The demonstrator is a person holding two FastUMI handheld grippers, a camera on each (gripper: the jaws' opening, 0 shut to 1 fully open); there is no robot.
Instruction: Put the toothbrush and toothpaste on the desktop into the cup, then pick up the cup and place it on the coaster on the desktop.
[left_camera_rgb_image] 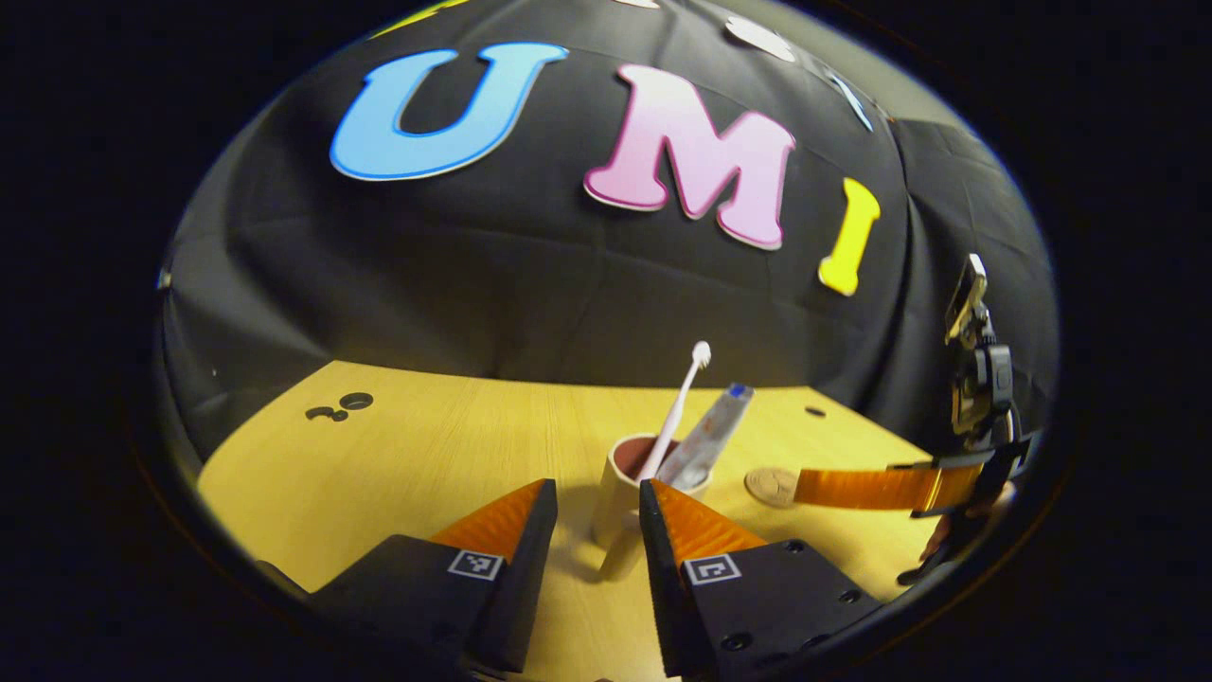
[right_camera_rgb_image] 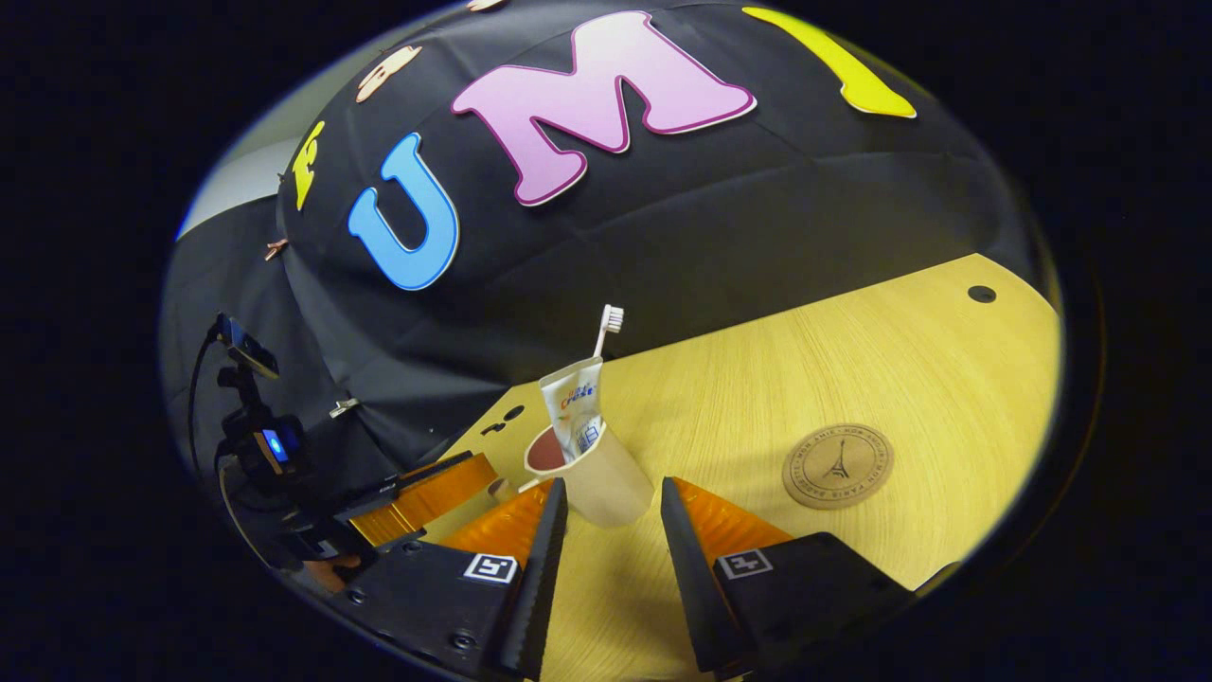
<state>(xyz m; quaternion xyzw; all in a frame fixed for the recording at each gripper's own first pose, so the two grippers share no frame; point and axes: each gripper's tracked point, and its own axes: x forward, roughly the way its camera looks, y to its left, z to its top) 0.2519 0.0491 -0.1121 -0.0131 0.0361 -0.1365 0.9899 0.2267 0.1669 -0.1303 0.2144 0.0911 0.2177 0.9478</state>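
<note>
Both the left claw (left_camera_rgb_image: pixel 597 516) and right claw (right_camera_rgb_image: pixel 611 507) stand apart just before the cup (right_camera_rgb_image: pixel 601 478) holding toothbrush (right_camera_rgb_image: pixel 606 332) and toothpaste (right_camera_rgb_image: pixel 573 407), with bare counter (right_camera_rgb_image: pixel 852 350) around the coaster (right_camera_rgb_image: pixel 838 466) and out to the far edge.

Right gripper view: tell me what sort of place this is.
Likely a staged recording booth, not a bathroom: a bare wooden desktop backed by draped black cloth, a small camera on a stand, and just a cup and coaster as props.
</note>
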